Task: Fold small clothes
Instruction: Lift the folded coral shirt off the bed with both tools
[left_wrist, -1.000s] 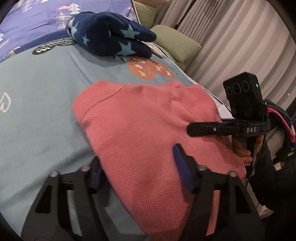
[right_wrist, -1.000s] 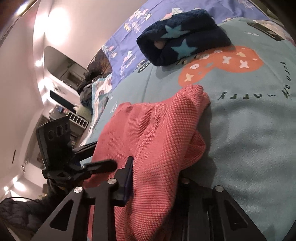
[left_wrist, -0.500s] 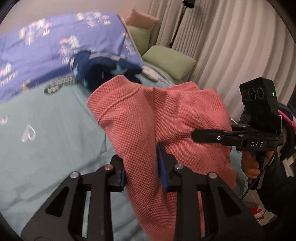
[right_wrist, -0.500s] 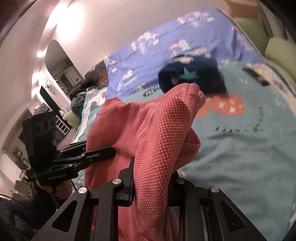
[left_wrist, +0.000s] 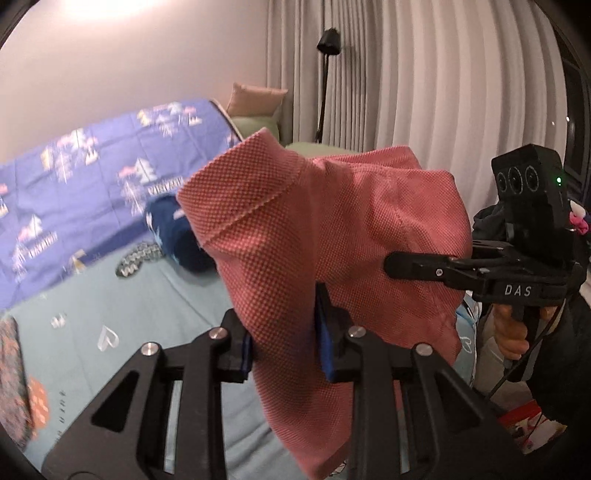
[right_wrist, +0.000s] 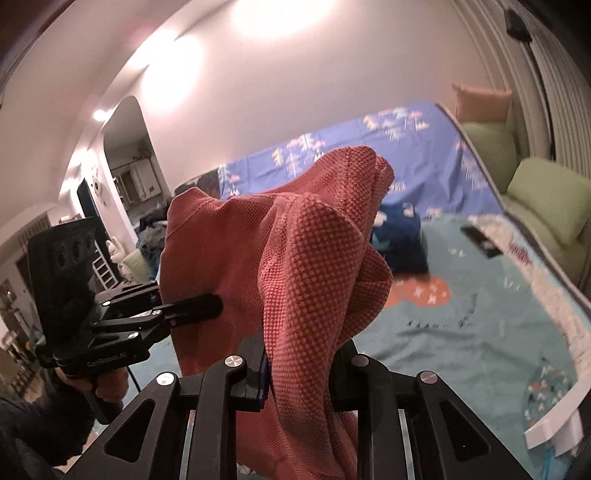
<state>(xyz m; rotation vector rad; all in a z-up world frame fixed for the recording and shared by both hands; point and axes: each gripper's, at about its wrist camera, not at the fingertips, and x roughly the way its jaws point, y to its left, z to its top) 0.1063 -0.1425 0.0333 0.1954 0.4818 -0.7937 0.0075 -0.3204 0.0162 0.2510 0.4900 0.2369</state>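
A coral-red knit garment (left_wrist: 325, 236) hangs in the air above the bed, held by both grippers. My left gripper (left_wrist: 284, 332) is shut on one edge of it; it also shows in the right wrist view (right_wrist: 207, 306). My right gripper (right_wrist: 299, 365) is shut on the other edge of the garment (right_wrist: 306, 258); it also shows in the left wrist view (left_wrist: 399, 266). The cloth drapes over both sets of fingers and hides the fingertips.
A teal blanket (left_wrist: 122, 317) covers the bed, with a purple printed sheet (left_wrist: 74, 184) behind it. A dark blue star-patterned folded item (right_wrist: 402, 240) lies on the blanket. Green pillows (right_wrist: 543, 199) and curtains (left_wrist: 424, 92) are on the right.
Both grippers closed on the red garment and lifted it off the blanket into the air. The views tilted up toward the wall.
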